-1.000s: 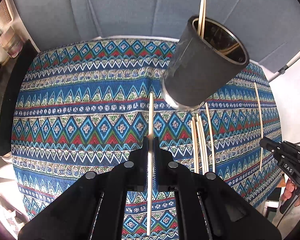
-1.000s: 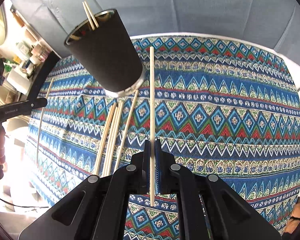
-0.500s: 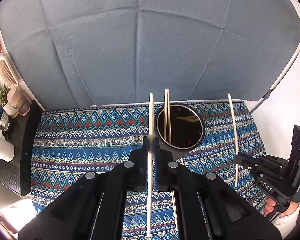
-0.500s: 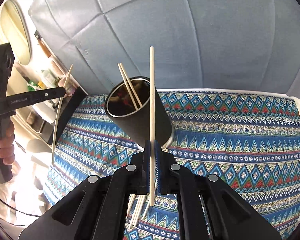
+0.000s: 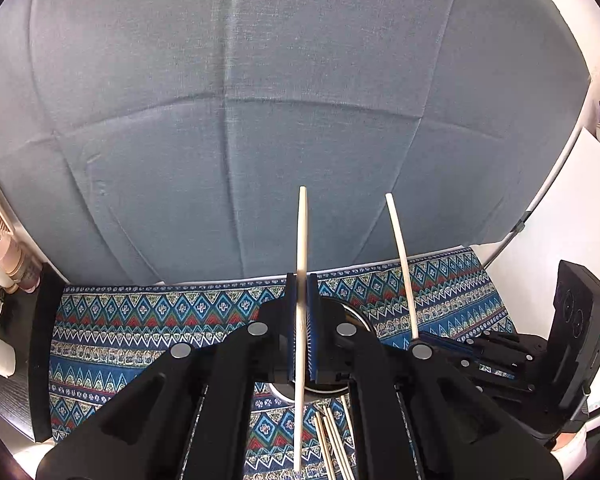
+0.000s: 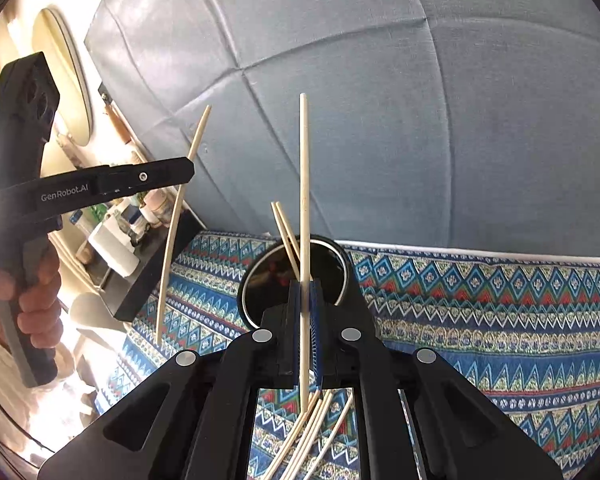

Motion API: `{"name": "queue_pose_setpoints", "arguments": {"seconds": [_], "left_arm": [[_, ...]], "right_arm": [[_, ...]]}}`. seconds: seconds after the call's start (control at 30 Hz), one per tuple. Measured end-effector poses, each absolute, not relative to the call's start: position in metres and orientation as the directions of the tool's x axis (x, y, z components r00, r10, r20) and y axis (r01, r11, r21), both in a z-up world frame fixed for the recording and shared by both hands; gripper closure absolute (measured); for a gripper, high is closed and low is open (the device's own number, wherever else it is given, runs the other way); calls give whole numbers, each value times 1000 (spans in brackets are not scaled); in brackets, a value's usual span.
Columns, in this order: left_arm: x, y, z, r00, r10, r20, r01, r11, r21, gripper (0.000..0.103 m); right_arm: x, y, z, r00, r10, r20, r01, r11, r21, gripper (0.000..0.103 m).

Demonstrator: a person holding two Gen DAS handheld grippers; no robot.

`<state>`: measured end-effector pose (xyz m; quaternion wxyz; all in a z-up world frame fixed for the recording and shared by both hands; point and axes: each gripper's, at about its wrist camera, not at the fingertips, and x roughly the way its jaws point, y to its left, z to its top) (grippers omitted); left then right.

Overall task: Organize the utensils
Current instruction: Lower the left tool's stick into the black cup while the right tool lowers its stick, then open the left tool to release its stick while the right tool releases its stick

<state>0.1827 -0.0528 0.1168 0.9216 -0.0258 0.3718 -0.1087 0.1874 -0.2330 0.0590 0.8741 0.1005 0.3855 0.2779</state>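
My left gripper is shut on a pale wooden chopstick held upright. The black cylindrical holder sits mostly hidden behind its fingers. My right gripper is shut on another chopstick, also upright, just in front of the holder, which has two chopsticks leaning inside. The left gripper also shows in the right wrist view at left with its chopstick. The right gripper and its chopstick show in the left wrist view.
Several loose chopsticks lie on the patterned blue tablecloth below the grippers; they also show in the left wrist view. A grey padded wall stands behind the table. A dark shelf with small items is at left.
Both grippers have tilted up and moved in toward the holder, each still gripping its chopstick. The holder now sits close under both pairs of fingers.
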Motion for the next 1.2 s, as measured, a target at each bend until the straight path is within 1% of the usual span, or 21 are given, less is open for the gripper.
{"name": "queue_pose_setpoints", "arguments": {"seconds": [0.1,0.17,0.27,0.4,0.43,0.57,0.77,0.97,1.07,1.1,1.13,1.17,1.2], "left_arm": [[187,-54,117,740,-243,-627,194,970,-147,98],[189,-50,117,766,-283,-577,212,959,-189,98],[191,-45,114,812,-284,-510,202,956,-212,98],[197,-37,104,836,-334,-436,218,930,-296,98],[198,-36,101,845,-335,-418,219,928,-301,98],[200,-40,87,868,-345,-356,243,922,-302,98],[194,-50,58,888,-324,-327,252,936,-244,98],[193,-58,34,872,-313,-375,250,946,-207,98],[189,-53,28,872,-297,-388,234,951,-202,97],[188,-50,27,872,-297,-390,231,950,-209,91],[186,-46,27,872,-295,-391,224,950,-216,82],[186,-43,27,873,-293,-391,220,950,-222,79],[184,-38,28,876,-287,-387,213,951,-224,72]], "right_arm": [[197,-232,58,578,607,-545,-443,795,415,98],[202,-232,55,596,644,-480,-479,765,431,98],[212,-229,45,605,676,-421,-488,732,475,98],[222,-229,30,639,690,-340,-493,706,508,98],[224,-228,25,645,692,-325,-496,702,512,98],[229,-219,6,670,665,-329,-478,726,494,98],[224,-209,-7,673,639,-372,-477,760,441,98],[219,-209,-16,671,625,-400,-468,775,425,98],[215,-211,-17,678,614,-405,-455,783,424,95],[214,-212,-16,682,606,-409,-450,789,418,94],[213,-212,-16,682,602,-415,-450,793,411,94],[211,-214,-15,684,598,-418,-450,796,404,94],[209,-216,-14,687,591,-422,-448,802,394,94]]}}
